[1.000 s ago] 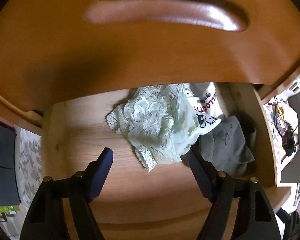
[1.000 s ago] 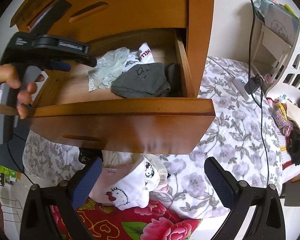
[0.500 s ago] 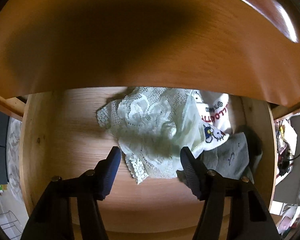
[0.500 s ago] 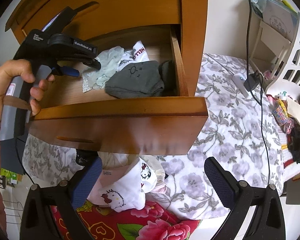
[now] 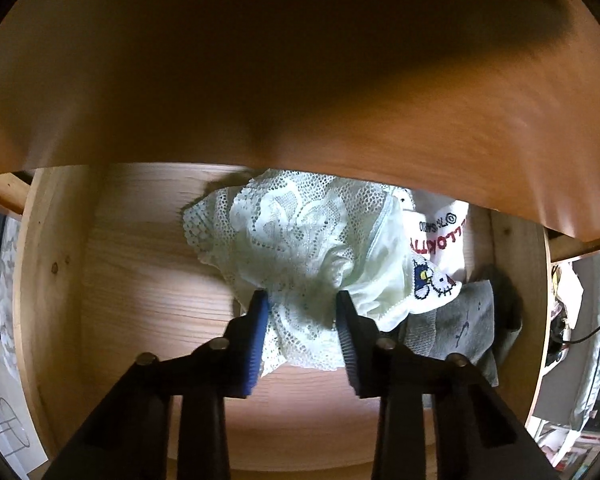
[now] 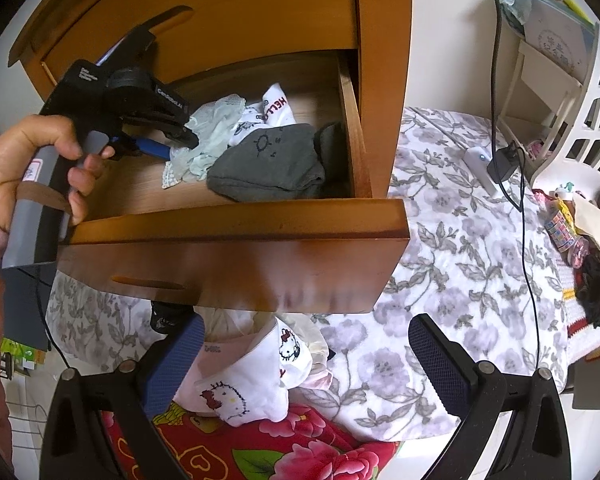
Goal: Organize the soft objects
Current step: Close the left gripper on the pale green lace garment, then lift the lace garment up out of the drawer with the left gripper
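Down into the open wooden drawer (image 6: 236, 216) went the left gripper (image 5: 300, 300) over the past second, its blue-padded jaws narrowing from a wide stance and closing at this moment around the lower fold of a pale green lace garment (image 5: 300, 236). Lace was bunched between the pads, which touched it on both sides. The garment lay near the middle of the drawer floor, its right edge overlapping a white sock with a cartoon cat print and red lettering (image 5: 436, 248); a folded grey sock with a small drawn figure (image 5: 460, 328) sat beside them against the right wall.

From the right wrist view, a hand (image 6: 24, 172) gripped the left tool's handle at the drawer's left side. The right gripper (image 6: 304, 344) had not moved and hung released, jaws wide apart and empty, below the drawer front, above a heap of white cartoon-cat socks and pink cloth (image 6: 256, 376) on a red floral blanket (image 6: 260, 448). A grey floral bedspread (image 6: 452, 248) lay to the right, with a white plastic basket (image 6: 592, 120) beyond it.
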A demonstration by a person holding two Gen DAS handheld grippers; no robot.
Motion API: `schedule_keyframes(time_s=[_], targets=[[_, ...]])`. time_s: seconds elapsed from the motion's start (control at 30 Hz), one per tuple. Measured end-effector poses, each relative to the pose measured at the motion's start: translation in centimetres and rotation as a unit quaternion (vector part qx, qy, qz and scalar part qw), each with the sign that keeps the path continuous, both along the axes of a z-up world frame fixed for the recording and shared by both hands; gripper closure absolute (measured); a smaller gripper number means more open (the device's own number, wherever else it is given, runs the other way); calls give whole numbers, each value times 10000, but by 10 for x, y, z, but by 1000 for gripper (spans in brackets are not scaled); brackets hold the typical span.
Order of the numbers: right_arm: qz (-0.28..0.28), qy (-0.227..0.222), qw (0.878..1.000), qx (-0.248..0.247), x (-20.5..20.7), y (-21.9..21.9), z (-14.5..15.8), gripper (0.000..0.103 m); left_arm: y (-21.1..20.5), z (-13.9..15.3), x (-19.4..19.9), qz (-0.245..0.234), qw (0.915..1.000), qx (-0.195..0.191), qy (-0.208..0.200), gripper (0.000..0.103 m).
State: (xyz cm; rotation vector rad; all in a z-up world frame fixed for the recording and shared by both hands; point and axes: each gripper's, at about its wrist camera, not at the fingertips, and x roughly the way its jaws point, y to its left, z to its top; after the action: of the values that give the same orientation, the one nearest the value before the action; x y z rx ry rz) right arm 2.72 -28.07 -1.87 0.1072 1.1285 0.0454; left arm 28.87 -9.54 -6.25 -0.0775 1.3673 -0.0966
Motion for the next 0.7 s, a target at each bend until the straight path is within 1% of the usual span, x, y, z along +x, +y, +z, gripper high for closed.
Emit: schedule_keyframes(time_s=[0.03,0.2,0.37,0.53,0.7], targets=[[2,1,10000,1,0,0,0,0,1,-1,1,12,10000,-16,18,74],[7,-11,10000,1,0,0,1,0,12,-7,5,54,9999,-93,63,92],[-19,-44,10000,-12,-2,0,5,0,21,-7,1,14,9999,-115,-10,97],[25,-90,10000,-11,-6,5,10,0,30,-5,-9,11,9998,-188,-53,98],[17,-138,9999,-37,-11,8,16,0,47,2,-27,15,9993,-363,-109,98]])
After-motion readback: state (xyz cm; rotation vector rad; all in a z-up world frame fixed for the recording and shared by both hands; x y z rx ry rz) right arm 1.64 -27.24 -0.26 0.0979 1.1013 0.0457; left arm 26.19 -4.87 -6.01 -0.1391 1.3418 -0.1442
